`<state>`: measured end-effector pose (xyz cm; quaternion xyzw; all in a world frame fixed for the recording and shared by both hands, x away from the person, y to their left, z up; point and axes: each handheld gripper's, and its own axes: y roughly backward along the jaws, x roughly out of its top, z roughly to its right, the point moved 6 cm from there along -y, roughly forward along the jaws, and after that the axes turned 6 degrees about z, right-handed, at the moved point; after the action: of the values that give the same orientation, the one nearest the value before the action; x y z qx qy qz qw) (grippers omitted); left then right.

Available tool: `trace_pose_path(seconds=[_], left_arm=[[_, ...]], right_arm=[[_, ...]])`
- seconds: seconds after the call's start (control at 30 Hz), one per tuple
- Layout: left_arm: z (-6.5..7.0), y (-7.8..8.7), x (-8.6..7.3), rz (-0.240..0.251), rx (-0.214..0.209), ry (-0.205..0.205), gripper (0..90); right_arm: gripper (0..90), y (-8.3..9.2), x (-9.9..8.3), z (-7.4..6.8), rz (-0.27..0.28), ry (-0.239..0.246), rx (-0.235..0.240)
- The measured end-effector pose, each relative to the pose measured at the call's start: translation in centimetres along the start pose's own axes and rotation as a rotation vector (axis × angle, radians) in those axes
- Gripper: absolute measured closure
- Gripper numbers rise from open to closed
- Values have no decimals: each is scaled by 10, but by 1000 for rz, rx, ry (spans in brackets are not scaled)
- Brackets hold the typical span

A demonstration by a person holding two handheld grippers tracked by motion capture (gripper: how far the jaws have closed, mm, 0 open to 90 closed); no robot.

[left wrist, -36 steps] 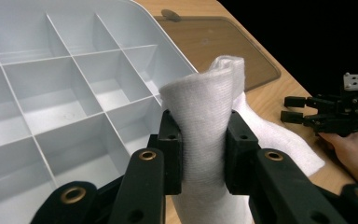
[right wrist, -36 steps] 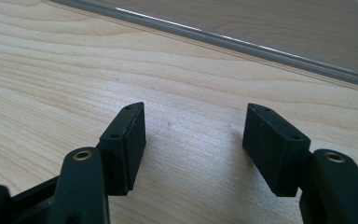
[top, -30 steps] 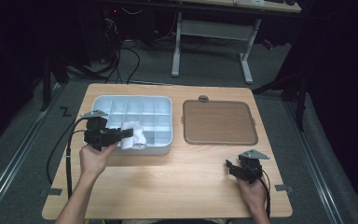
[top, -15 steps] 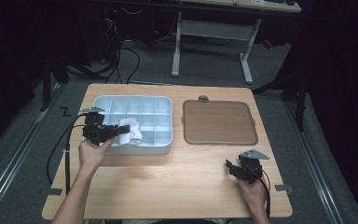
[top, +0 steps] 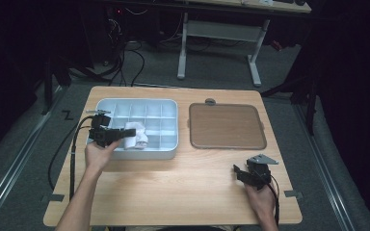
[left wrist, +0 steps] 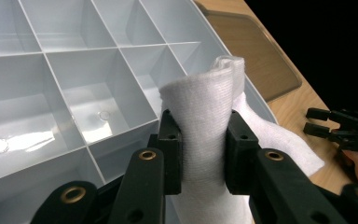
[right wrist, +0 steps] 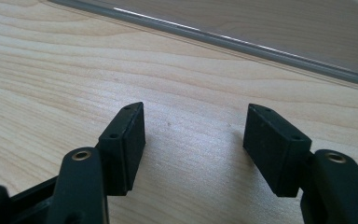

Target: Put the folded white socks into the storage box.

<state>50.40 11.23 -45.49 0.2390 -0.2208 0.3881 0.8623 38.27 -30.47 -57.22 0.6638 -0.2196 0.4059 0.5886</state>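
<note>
A white cloth is pinched between the black jaws of my left gripper, which is shut on it. In the high view the left gripper holds the cloth over the front compartments of a pale blue divided tray. The cloth's free end hangs toward the tray's near wall. My right gripper rests low over the bare wooden table, jaws open with nothing between them. In the high view the right gripper sits at the table's front right.
A brown flat lid with a grey rim lies right of the tray; its edge runs ahead of the right gripper. A black cable trails from the left gripper off the table's left side. A desk frame stands behind the table.
My left gripper has carried the cloth leftward and down, from the tray's middle toward its front left compartments. The right gripper has stayed still.
</note>
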Motion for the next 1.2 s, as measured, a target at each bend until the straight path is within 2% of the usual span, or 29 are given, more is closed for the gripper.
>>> trace_pose_path(seconds=[0.13, 0.4, 0.7, 0.83, 1.0, 1.13, 1.2], left_arm=[[-5, -3, -2, -17, 17, 1, 726], [-15, -7, -8, -46, 67, -50, 726], [-24, -12, -11, -82, 105, -69, 726], [-33, -17, -18, -114, 152, -106, 727], [-34, -21, -22, -126, 158, -138, 728], [-33, -25, -26, -143, 172, -199, 727], [-33, -25, -27, -147, 168, -204, 727]], right_arm=[[391, 0, 0, 0, 0, -1, -5], [389, 1, -1, -3, 1, 12, -14], [387, 1, -1, -3, 1, 0, -8], [386, 1, -1, -3, 0, -4, -7], [386, 1, -1, -3, 0, -4, -6], [386, 1, -1, -3, -1, -5, -6], [386, 1, -1, -3, -1, -5, -5]])
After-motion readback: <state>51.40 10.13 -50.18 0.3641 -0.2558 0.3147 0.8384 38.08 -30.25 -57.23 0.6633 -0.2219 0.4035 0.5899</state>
